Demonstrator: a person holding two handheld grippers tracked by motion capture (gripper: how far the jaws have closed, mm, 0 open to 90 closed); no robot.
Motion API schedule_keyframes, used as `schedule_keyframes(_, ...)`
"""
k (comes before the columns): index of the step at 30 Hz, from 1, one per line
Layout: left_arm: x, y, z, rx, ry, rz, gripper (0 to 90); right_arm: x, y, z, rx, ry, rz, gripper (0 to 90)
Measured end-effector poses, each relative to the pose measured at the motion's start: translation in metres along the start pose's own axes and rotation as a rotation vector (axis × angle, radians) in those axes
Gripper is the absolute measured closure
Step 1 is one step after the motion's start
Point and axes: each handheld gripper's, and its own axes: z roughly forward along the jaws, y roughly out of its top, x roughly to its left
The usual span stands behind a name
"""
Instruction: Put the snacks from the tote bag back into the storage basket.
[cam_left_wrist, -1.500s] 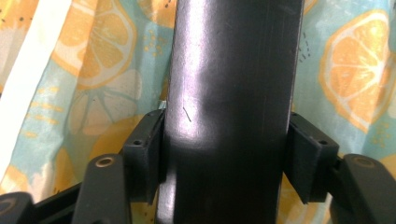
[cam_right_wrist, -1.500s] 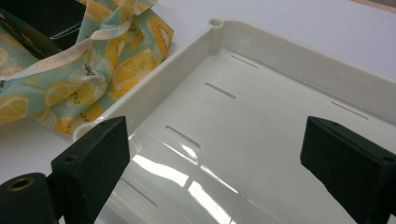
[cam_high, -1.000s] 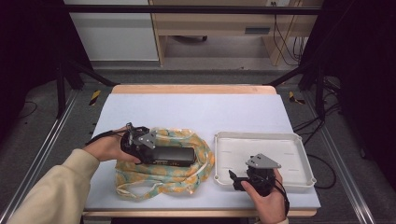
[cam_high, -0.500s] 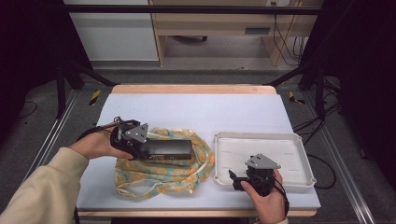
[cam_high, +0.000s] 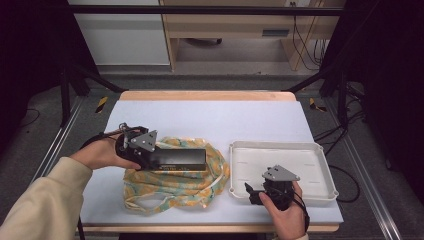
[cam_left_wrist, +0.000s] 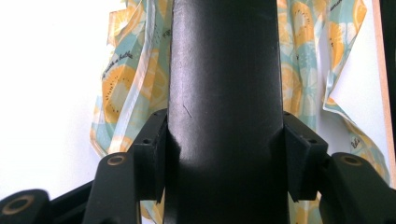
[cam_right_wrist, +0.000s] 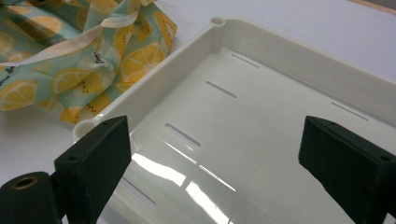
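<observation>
A long black box (cam_high: 182, 159) lies level just above a crumpled lemon-print cloth bag (cam_high: 172, 189) at the table's left centre. My left gripper (cam_high: 159, 157) is shut on the box's left end. In the left gripper view both pads (cam_left_wrist: 152, 158) press the sides of the black box (cam_left_wrist: 224, 93), with the cloth bag (cam_left_wrist: 123, 88) underneath. My right gripper (cam_high: 254, 193) is held at the near left corner of a white tray (cam_high: 280, 145). Its jaws (cam_right_wrist: 215, 158) stand wide open over the tray's floor (cam_right_wrist: 261, 121), with nothing between them.
A pale blue mat (cam_high: 210, 120) covers the table, bare behind the bag and tray. The bag's edge (cam_right_wrist: 70, 70) lies close against the tray's left rim (cam_right_wrist: 140, 100). Dark frame posts (cam_high: 67, 90) and cables (cam_high: 300, 40) stand beyond the table.
My left hand has lifted the black box a little and drawn it slightly to the left over the cloth bag. The right gripper has stayed put.
</observation>
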Motion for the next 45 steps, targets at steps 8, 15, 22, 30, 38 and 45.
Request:
schedule_keyframes(8, 0.001, 0.010, -0.012, -0.020, 0.019, -0.011, 43.0, 0.001, 0.001, -0.001, -0.006, 0.001, -0.013, 10.7)
schedule_keyframes(15, -0.001, 0.018, -0.010, -0.014, 0.014, -0.005, 43.0, 0.003, 0.000, -0.004, -0.009, 0.011, -0.013, 10.8)
schedule_keyframes(22, -0.002, 0.030, -0.010, -0.023, 0.022, 0.001, 43.0, 0.003, 0.004, -0.015, -0.013, 0.031, -0.031, 10.8)
schedule_keyframes(30, 0.002, 0.044, -0.006, -0.018, 0.018, 0.013, 43.0, -0.006, 0.034, -0.036, 0.063, 0.037, -0.167, 11.7)
schedule_keyframes(38, 0.002, 0.055, -0.001, -0.013, 0.006, 0.028, 43.0, -0.013, 0.069, -0.036, 0.172, 0.117, -0.326, 13.9)
schedule_keyframes(45, 0.003, 0.064, 0.002, -0.023, 0.006, 0.026, 43.0, -0.024, 0.090, -0.028, 0.262, 0.169, -0.410, 12.0)
